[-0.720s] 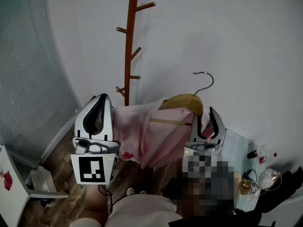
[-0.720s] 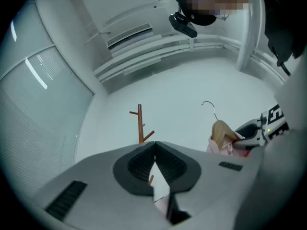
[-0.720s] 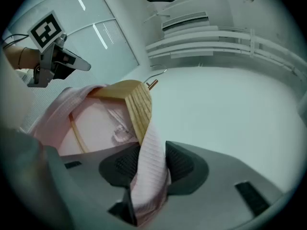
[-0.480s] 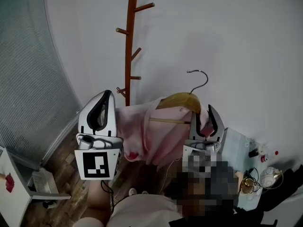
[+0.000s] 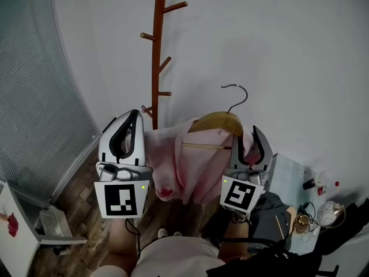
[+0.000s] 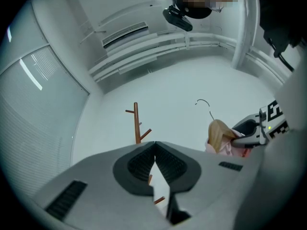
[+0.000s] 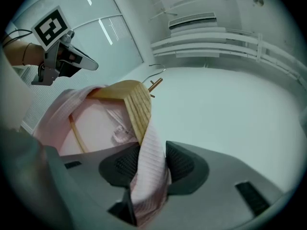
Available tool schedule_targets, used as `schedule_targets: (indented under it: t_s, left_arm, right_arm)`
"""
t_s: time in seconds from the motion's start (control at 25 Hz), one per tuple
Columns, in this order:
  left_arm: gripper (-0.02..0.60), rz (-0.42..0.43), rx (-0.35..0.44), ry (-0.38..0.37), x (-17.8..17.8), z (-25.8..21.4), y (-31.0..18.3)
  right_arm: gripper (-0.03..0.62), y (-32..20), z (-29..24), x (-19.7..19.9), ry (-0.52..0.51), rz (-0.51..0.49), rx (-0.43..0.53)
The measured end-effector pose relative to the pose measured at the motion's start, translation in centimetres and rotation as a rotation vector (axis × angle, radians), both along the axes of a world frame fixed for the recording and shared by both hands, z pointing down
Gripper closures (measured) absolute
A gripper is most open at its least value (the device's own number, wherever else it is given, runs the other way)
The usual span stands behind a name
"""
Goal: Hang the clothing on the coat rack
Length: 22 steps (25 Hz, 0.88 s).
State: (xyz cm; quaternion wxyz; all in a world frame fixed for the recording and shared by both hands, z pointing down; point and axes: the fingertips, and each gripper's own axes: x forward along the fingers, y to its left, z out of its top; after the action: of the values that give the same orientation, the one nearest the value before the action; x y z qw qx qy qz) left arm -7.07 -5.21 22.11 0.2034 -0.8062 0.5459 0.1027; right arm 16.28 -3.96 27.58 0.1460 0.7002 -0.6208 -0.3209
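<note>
**Right claw**: mine, clamped on a fold of the pink garment where it drapes over the end of the wooden hanger.

**Metal hook**: on the hanger, pointing up, hanging on nothing.

**Left claw**: closed, tips touching, nothing seen between them. It is beside the garment's other edge.

**Coat rack**: stands behind, against the wall, apart from the hook.

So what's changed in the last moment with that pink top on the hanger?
The wooden hanger with the pink garment has shifted a little left, toward the coat rack. The right gripper carries it, still clamped on the cloth-covered hanger end. The left gripper, shut and empty, has edged right alongside. The rack has not moved, and nothing was let go.
</note>
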Motion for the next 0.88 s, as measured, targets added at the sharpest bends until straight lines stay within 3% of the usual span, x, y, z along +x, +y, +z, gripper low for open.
schedule_targets:
  t_s: [0.4, 0.72, 0.88]
  left_arm:
    - [0.565, 0.013, -0.014, 0.004, -0.3, 0.5, -0.8]
    - [0.565, 0.056, -0.043, 0.063, -2.0, 1.5, -1.9]
    - [0.565, 0.068, -0.051, 0.079, -2.0, 1.9, -2.7]
  right_arm:
    - [0.427, -0.9, -0.5, -0.4, -0.008, -0.004, 0.007]
    - [0.425, -2.7, -1.4, -1.8, 0.017, -0.006, 0.020]
    - [0.425, -4.2, -1.5, -1.9, -0.047, -0.019, 0.006]
